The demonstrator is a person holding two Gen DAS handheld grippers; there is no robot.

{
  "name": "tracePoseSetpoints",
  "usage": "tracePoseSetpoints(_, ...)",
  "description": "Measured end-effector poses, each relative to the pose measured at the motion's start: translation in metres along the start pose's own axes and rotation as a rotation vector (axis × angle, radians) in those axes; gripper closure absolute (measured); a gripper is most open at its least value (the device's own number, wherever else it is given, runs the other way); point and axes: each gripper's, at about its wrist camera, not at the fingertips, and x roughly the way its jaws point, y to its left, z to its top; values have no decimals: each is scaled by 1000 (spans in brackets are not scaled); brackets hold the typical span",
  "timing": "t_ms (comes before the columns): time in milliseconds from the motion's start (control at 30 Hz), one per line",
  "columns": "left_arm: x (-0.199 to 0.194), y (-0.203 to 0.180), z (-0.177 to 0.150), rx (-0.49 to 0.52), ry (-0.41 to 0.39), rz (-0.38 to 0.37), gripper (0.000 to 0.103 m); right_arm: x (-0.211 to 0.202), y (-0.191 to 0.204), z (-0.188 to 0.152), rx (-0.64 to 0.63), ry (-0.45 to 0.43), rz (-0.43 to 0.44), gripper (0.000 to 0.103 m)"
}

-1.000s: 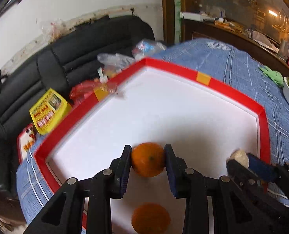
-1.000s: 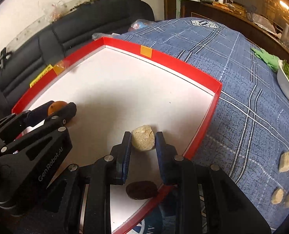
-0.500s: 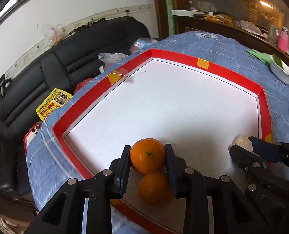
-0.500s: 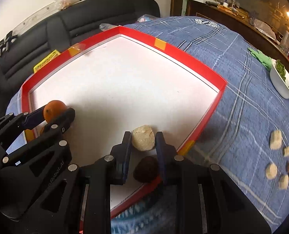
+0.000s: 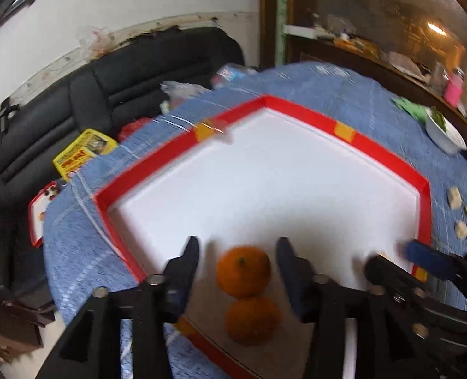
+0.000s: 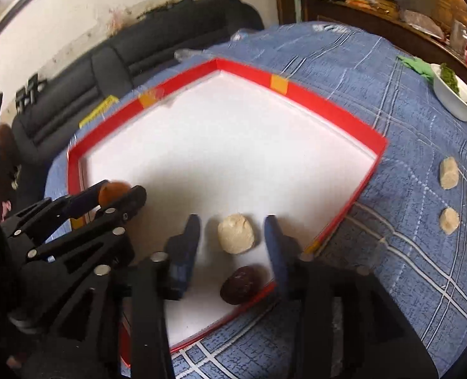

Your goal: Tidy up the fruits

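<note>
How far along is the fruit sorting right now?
Two oranges lie touching in the red-edged tray, and a pale fruit lies beside a dark one. Both grippers have just been opening; neither grips anything. Several pale pieces wait on the blue cloth.

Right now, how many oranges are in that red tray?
2: one orange between the open left gripper fingers, the second orange touching it, nearer the tray's edge.
</note>
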Motion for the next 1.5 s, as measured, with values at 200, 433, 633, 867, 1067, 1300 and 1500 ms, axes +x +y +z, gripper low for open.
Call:
tracePoseSetpoints(200,-16,12,12,-79,-58,30,29,-25,-12,4,50,-83,38,30)
tracePoseSetpoints(433,-57,9,5,-241,-228,-9,27,-79,-62,-9,152,-203,-34,30)
tracePoseSetpoints(633,-82,-43,-7,-126,-303,-121,24,-121,-143,-44,267,-228,-216,31)
tracePoseSetpoints(867,-77,-120,-23,84,-240,-248,24,-123,-217,-76,389,-139,-307,31)
tracePoseSetpoints(1067,-68,-162,-31,230,-193,-282,24,-102,-217,-59,306,-114,-333,31)
tracePoseSetpoints(1300,-57,-185,-28,269,-158,-363,23,-75,-217,-36,224,-73,-391,35)
tracePoseSetpoints(1500,-45,-212,-22,299,-118,-425,23,-70,-223,-34,210,-50,-387,78)
